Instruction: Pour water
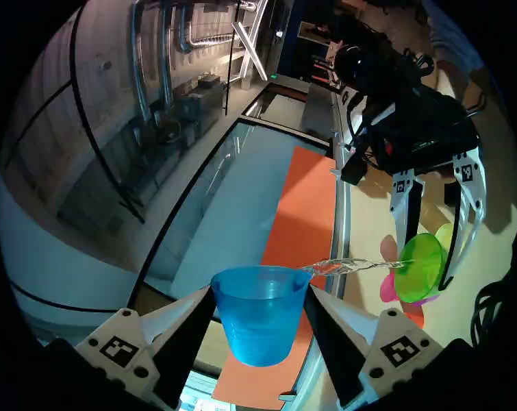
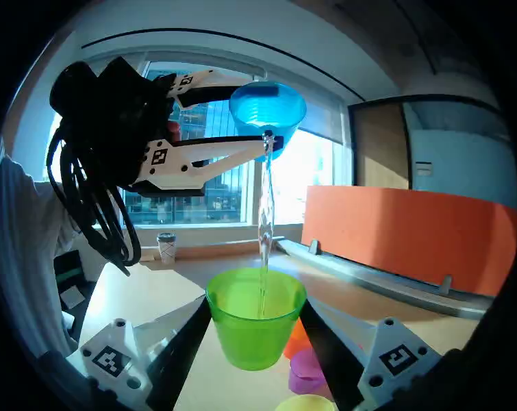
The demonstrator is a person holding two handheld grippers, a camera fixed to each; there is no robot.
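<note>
Your left gripper clenches the tipped blue cup in its jaws; water streams into the green cup your right gripper grasps.

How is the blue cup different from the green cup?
The translucent blue plastic cup is tipped and pouring a stream of water; the translucent green plastic cup stands upright and catches it. The blue cup is held high; the green cup is below it. Both are see-through plastic cups, each squeezed in a claw: the left claw holds blue, the right claw holds green.
</note>
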